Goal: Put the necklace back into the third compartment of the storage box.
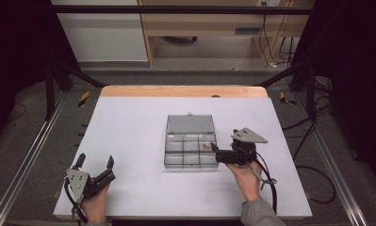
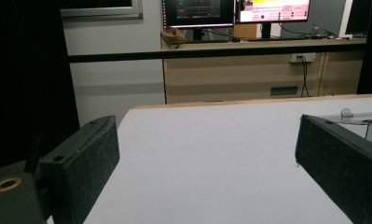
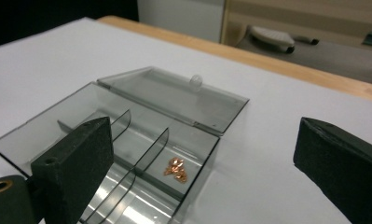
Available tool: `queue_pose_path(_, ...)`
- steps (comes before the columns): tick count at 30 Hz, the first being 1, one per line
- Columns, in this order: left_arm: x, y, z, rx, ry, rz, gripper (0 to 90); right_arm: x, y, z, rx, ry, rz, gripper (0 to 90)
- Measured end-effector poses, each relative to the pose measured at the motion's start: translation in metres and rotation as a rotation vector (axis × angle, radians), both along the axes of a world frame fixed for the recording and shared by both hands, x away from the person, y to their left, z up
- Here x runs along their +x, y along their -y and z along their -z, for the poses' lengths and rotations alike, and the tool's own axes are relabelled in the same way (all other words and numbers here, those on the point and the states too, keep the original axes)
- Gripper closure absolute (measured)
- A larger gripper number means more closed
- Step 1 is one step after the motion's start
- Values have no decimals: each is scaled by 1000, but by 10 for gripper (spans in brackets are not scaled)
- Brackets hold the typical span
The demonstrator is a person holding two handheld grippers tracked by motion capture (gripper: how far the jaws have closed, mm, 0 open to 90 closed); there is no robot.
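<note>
A clear plastic compartment box [image 1: 189, 151] sits mid-table with its lid [image 1: 190, 123] folded flat behind it. Several small copper pieces [image 1: 206, 146] lie in its back right compartment. My right gripper [image 1: 217, 153] is level at the box's right side and points at it. In the right gripper view its jaws stand wide apart with nothing held, the right gripper [image 3: 202, 137] over the corner of the box [image 3: 141, 135], the copper pieces [image 3: 175, 169] just below. My left gripper [image 1: 96, 160] rests open near the table's front left, far from the box; the left gripper [image 2: 207, 140] holds nothing.
The white table top [image 1: 129, 117] has a wooden far edge [image 1: 183, 91]. A black cable [image 1: 270, 186] trails from the right gripper toward the front edge. Dark frame bars and floor rails flank the table. A desk with monitors [image 2: 235, 11] stands beyond.
</note>
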State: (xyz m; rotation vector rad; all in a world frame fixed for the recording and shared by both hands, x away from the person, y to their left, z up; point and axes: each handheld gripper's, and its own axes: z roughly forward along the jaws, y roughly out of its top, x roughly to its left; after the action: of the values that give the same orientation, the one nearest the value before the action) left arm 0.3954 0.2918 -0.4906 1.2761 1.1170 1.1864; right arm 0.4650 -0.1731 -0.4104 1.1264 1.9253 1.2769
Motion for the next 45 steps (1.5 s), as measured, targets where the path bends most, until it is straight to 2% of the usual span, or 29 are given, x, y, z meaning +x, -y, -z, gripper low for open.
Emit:
queue_pose_path(3,0,0,0,0,0,0,60,-5,7,0,17,9,27,53)
queue_pose_path(7,0,0,0,0,-1,0,61,-16,25,4,30,38,81,52)
queue_pose_path(8,0,0,0,0,-1,0,61,-23,34,7,39,49,105,52)
queue_pose_path(14,0,0,0,0,-2,0,61,-45,55,17,74,91,172,52)
queue_pose_path(24,0,0,0,1,-1,-1,61,-69,82,43,128,106,260,49)
queue_pose_path(29,0,0,0,1,-2,-1,60,-75,84,50,136,123,278,48)
queue_pose_path(36,0,0,0,1,-2,-1,60,-78,80,60,142,124,281,49)
queue_pose_path(45,0,0,0,0,-1,0,60,-78,78,60,142,125,273,49)
